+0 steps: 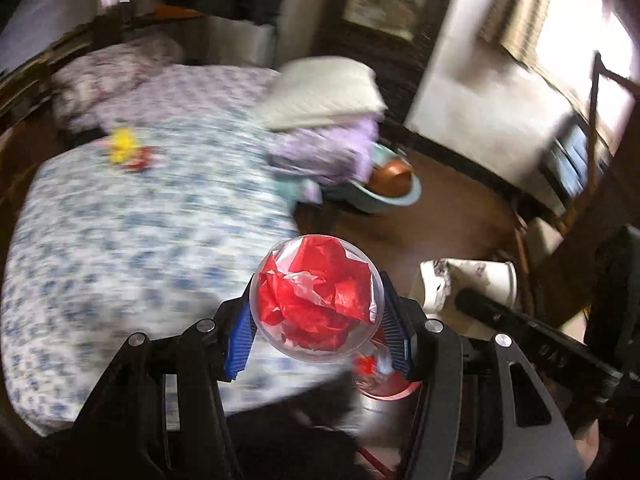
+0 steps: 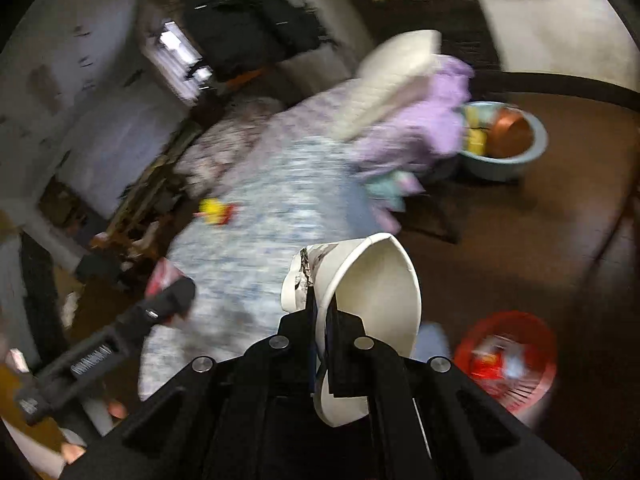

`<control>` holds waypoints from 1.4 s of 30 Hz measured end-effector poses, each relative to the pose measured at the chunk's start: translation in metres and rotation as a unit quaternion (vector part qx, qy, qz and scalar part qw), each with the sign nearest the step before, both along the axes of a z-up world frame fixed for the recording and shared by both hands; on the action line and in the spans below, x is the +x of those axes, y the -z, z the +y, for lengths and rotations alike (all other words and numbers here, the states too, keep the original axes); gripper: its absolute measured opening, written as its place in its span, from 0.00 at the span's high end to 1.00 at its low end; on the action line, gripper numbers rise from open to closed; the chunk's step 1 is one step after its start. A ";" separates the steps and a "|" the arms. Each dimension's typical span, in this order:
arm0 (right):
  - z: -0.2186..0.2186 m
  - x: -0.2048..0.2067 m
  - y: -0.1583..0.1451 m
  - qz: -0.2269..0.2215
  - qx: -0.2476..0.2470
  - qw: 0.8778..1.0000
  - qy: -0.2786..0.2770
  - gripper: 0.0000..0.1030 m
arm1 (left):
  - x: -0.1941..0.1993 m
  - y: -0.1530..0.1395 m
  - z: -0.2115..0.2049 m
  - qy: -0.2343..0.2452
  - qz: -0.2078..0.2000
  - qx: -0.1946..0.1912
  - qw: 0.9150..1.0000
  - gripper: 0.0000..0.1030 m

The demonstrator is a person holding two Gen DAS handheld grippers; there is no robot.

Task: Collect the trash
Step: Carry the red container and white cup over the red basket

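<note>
My left gripper (image 1: pixel 318 312) is shut on a clear plastic cup (image 1: pixel 316 300) stuffed with red and clear wrappers, held above the bed's near corner. My right gripper (image 2: pixel 322 312) is shut on the rim of a white paper cup (image 2: pixel 376 300) with a bit of foil at its edge; the cup also shows in the left wrist view (image 1: pixel 468 284). A red mesh bin (image 2: pixel 506 364) with trash in it stands on the floor at the lower right. Yellow and red scraps (image 1: pixel 126 150) lie on the bed (image 1: pixel 140 220); they also show in the right wrist view (image 2: pixel 216 210).
A white pillow (image 1: pixel 324 94) lies on lilac bedding (image 1: pixel 328 152) at the bed's far corner. A blue basin (image 2: pixel 504 144) with a brown bowl sits on the brown floor (image 1: pixel 440 208) beyond it. A dark chair (image 1: pixel 600 140) stands by the window on the right.
</note>
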State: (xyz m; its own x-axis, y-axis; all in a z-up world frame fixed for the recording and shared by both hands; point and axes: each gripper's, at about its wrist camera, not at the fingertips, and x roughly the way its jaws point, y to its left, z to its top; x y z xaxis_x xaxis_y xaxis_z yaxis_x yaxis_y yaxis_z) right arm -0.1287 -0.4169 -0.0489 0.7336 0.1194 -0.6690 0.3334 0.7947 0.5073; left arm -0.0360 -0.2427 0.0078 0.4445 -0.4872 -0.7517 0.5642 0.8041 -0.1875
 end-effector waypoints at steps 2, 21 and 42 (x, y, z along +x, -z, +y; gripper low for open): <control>-0.023 -0.022 0.017 0.021 -0.007 0.999 0.034 0.96 | -0.008 0.007 -0.033 0.023 0.002 0.008 1.000 0.46; -0.092 -0.063 0.117 0.114 0.021 0.987 0.115 0.96 | -0.010 0.114 -0.160 0.105 0.073 0.043 0.991 0.46; -0.083 -0.048 0.126 0.124 0.025 0.987 0.100 0.95 | -0.012 0.119 -0.155 0.107 0.084 0.037 0.990 0.46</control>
State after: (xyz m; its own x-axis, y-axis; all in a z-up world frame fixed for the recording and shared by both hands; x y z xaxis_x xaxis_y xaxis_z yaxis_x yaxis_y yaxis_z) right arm -0.1770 -0.5000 -0.1750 0.5596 0.0268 -0.8284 0.5998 0.6767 0.4270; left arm -0.0477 -0.3976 -0.1112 0.2037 -0.4969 -0.8435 0.6884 0.6853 -0.2375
